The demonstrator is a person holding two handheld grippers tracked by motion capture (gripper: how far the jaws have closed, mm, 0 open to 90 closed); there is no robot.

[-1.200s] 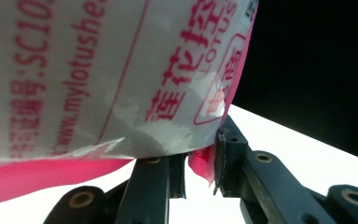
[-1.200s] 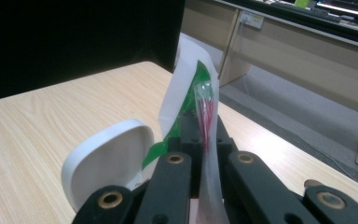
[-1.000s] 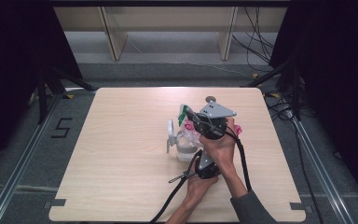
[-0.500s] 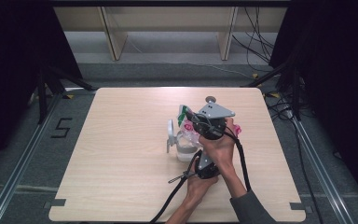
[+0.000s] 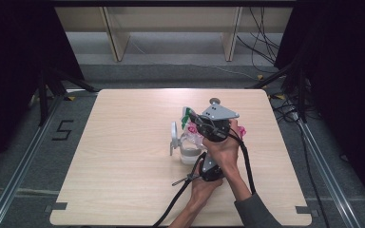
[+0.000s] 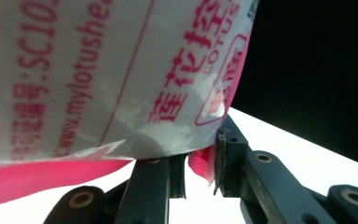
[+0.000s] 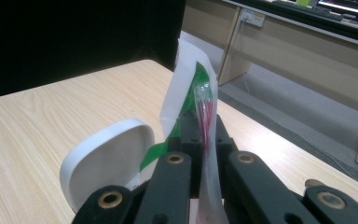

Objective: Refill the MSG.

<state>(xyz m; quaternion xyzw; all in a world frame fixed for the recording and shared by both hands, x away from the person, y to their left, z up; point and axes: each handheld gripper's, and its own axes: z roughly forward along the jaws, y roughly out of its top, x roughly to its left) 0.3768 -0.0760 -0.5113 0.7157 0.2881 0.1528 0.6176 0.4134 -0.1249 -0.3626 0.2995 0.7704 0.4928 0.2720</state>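
Note:
A plastic bag point(image 5: 191, 127), white with red print, a pink edge and a green corner, hangs over a clear jar point(image 5: 190, 153) in the middle of the table. My right gripper point(image 5: 193, 121), the upper one with the grey plate, is shut on the bag's top edge point(image 7: 186, 84); the right gripper view shows its tips point(image 7: 200, 126) pinching the film. My left gripper point(image 5: 209, 162) sits lower, under the right hand. In the left gripper view its jaws point(image 6: 200, 154) pinch the pink bottom edge of the bag point(image 6: 98, 70).
The jar's white hinged lid point(image 5: 173, 135) stands open to the left of the jar, and looms close on the left as the lid point(image 7: 107, 158) in the right gripper view. The light wooden table point(image 5: 123, 180) has bare room left and front. Cables trail toward the front edge.

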